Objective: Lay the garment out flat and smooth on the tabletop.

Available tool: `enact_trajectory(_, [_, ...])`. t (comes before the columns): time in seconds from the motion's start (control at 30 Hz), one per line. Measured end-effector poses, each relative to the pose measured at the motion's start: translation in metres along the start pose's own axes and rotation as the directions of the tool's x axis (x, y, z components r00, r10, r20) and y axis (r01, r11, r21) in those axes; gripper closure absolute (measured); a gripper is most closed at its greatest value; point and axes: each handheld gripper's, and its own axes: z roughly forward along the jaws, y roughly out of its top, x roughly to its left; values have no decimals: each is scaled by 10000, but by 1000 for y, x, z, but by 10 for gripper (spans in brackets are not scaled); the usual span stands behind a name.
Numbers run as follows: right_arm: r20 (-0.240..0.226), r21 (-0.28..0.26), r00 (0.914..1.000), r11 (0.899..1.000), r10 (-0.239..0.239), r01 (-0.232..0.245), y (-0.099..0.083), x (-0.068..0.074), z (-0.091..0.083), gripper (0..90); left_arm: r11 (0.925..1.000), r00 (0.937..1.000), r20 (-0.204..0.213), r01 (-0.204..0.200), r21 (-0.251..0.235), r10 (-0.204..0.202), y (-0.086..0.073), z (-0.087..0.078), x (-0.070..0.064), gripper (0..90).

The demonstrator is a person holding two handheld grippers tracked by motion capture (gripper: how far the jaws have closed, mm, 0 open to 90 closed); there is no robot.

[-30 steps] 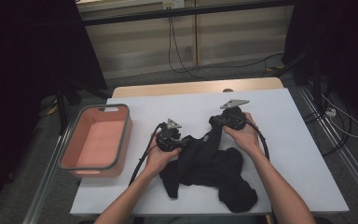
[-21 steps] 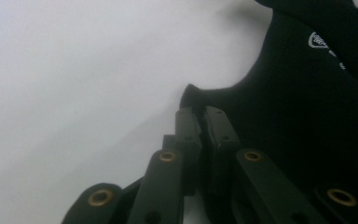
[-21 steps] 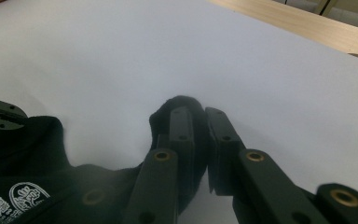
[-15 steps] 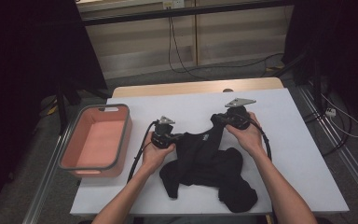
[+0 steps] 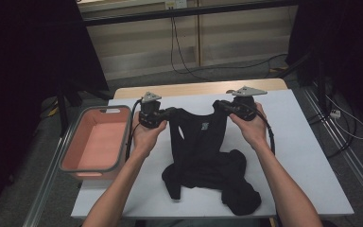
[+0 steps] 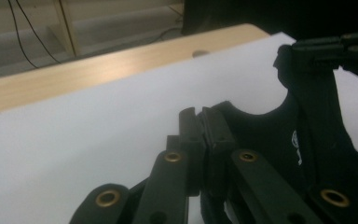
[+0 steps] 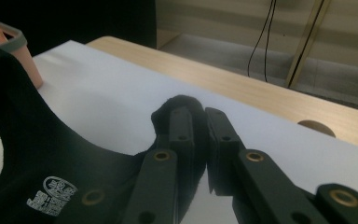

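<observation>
The bench [image 5: 307,156] in front of me has a white top and a wooden strip along its far edge. On it, at my left side, stands a pink basket [image 5: 99,142] with a grey rim, near the edge of the bench. The black garment [image 5: 203,156] lies in the middle of the bench; its upper part is stretched flat between my two hands, and its lower part is bunched in folds close to me. A small white label [image 5: 204,126] is printed below the neck opening. My left hand-held gripper [image 5: 169,112] has its jaws pressed together on the left shoulder of the garment, and in the left gripper view [image 6: 204,122] the black cloth sits between the two jaw tips. My right hand-held gripper [image 5: 219,106] pinches the right shoulder in the same way; in the right gripper view [image 7: 196,122] a fold of the cloth goes over the tip of one jaw.
</observation>
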Motion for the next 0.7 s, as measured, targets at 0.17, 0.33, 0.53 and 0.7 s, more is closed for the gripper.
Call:
enact_trajectory(0.17, [-43,-459,10000,9989,-38,36,21,-2,-6,836,9991,9999,-115,-84,-417,79,18,-9,2,882])
enact_trajectory(0.33, [70,-821,9993,9959,-375,380,45,-1,-13,835,9967,10000,-65,-70,-809,65,32,-17,5,882])
enact_trajectory(0.53, [263,-1189,9979,9910,-585,613,71,-2,-18,835,9931,9997,-211,-171,-1157,147,50,-22,10,882])
enact_trajectory(0.7, [429,-1514,9976,9866,-545,604,91,-4,-13,835,9906,9992,-358,-228,-1352,182,66,-21,16,882])
